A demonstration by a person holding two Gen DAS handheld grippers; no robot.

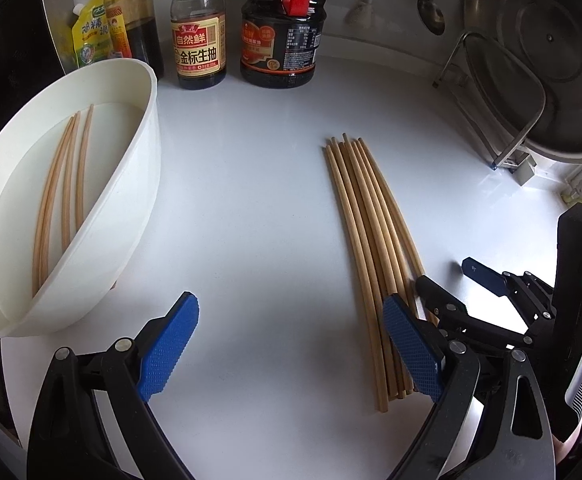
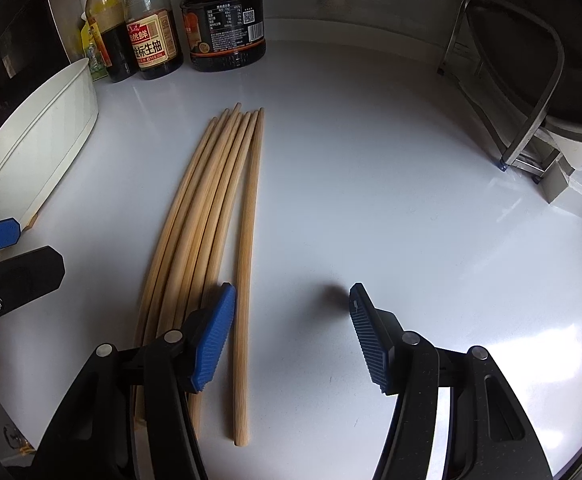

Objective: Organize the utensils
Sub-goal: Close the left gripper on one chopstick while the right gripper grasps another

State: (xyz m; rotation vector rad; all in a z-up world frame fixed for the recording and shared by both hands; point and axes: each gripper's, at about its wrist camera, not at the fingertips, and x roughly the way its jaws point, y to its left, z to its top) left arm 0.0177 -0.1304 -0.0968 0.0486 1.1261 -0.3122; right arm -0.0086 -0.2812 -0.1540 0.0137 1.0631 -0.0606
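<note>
A bundle of several wooden chopsticks (image 1: 365, 240) lies lengthwise on the white counter; it also shows in the right wrist view (image 2: 207, 216). One chopstick (image 2: 247, 264) lies slightly apart on the bundle's right side. A white oval tub (image 1: 103, 216) at the left holds three chopsticks (image 1: 65, 192); its wall shows in the right wrist view (image 2: 43, 136). My left gripper (image 1: 291, 344) is open and empty, its right finger next to the bundle. My right gripper (image 2: 293, 336) is open and empty, low over the counter, straddling the separate chopstick's near part; it also shows in the left wrist view (image 1: 443, 282).
Sauce bottles (image 1: 199, 40) and a dark jug (image 1: 281, 40) stand along the back wall. A metal rack (image 1: 491, 92) with a large steel lid (image 1: 551, 60) stands at the back right. A ladle (image 1: 431, 8) hangs on the wall.
</note>
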